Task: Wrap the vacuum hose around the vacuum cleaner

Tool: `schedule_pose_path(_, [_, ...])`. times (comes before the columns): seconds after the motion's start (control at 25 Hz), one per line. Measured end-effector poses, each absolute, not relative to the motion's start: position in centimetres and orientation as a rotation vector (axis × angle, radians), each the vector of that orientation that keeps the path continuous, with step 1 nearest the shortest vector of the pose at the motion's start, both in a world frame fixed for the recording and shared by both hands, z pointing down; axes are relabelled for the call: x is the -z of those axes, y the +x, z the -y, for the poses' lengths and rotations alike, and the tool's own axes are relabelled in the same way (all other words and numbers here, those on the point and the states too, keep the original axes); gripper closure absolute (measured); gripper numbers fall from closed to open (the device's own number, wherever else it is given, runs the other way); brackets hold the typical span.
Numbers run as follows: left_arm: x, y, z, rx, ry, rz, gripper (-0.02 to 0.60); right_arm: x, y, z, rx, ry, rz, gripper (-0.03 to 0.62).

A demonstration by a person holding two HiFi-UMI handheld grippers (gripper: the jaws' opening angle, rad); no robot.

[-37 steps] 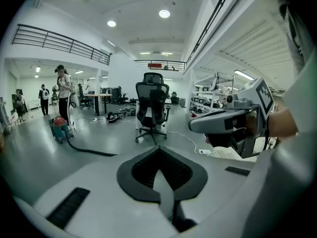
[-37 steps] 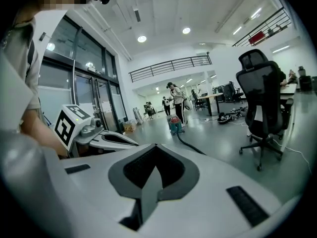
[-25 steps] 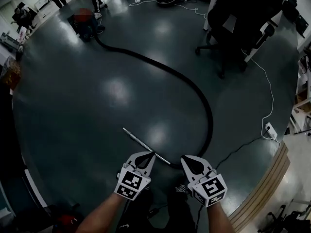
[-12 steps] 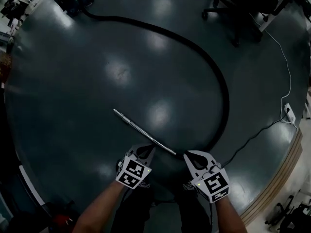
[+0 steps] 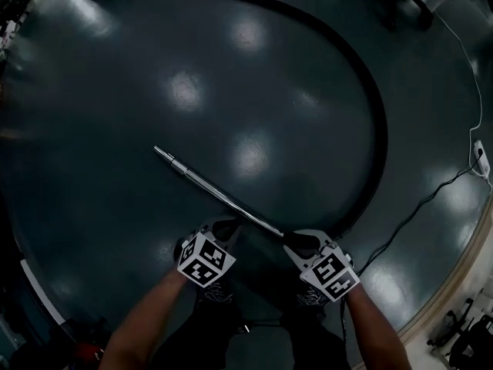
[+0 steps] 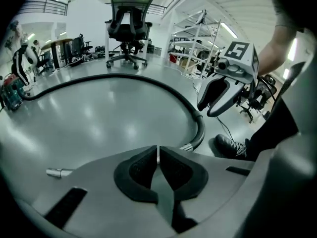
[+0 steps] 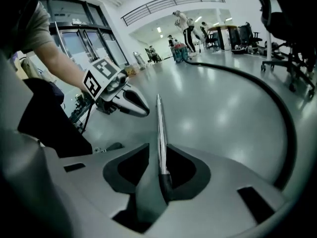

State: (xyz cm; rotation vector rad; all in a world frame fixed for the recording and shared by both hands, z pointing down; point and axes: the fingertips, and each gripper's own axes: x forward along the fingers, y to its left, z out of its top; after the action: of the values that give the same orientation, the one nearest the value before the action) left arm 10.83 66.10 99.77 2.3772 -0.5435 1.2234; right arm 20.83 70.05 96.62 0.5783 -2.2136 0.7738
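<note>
A silver vacuum wand [image 5: 216, 193] lies on the dark floor, and its near end joins a long black hose [image 5: 377, 129] that curves away. My left gripper [image 5: 231, 226] is shut and empty just beside the wand; its closed jaws [image 6: 157, 150] hide most of it, with the wand tip [image 6: 59, 172] showing. My right gripper [image 5: 296, 241] has just been opening, and the wand [image 7: 159, 128] runs between its parted jaws [image 7: 158, 150] near the black cuff. The hose [image 6: 148, 81] leads to the far vacuum cleaner [image 6: 10, 89].
An office chair [image 6: 129, 24] stands beyond the hose loop. A white cable and power strip [image 5: 477, 151] lie at the right, near a wooden floor edge [image 5: 462, 272]. People stand far off [image 7: 188, 26]. My shoe [image 6: 230, 145] is beside the wand's hose end.
Both grippers have sunk toward the floor and now sit at the wand's near end. The head view has tipped down, so the vacuum cleaner has left it.
</note>
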Motion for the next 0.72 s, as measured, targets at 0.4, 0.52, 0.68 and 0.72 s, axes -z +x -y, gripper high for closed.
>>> schedule_pose_path(0.4, [-110.0, 13.2, -68.9, -1.512, 2.509, 0.05, 0.37, -110.7, 21.3, -74.9, -0.655, 0.283, 2.064, 0.376])
schedule_pose_path(0.52, [-111.7, 13.5, -69.7, -1.608, 2.514, -0.148, 0.341, -112.4, 21.8, -75.6, -0.647, 0.224, 2.026, 0.376])
schedule_pose_path(0.68, [-113.0, 14.1, -69.4, -1.719, 2.488, -0.311, 0.341, -113.9, 22.3, -76.4, -0.611, 0.122, 1.963, 0.377])
schedule_pose_path(0.72, [-113.3, 14.3, -69.6, -1.748, 2.482, -0.349, 0.341, -114.2, 22.3, -76.7, -0.592, 0.093, 1.946, 0.378])
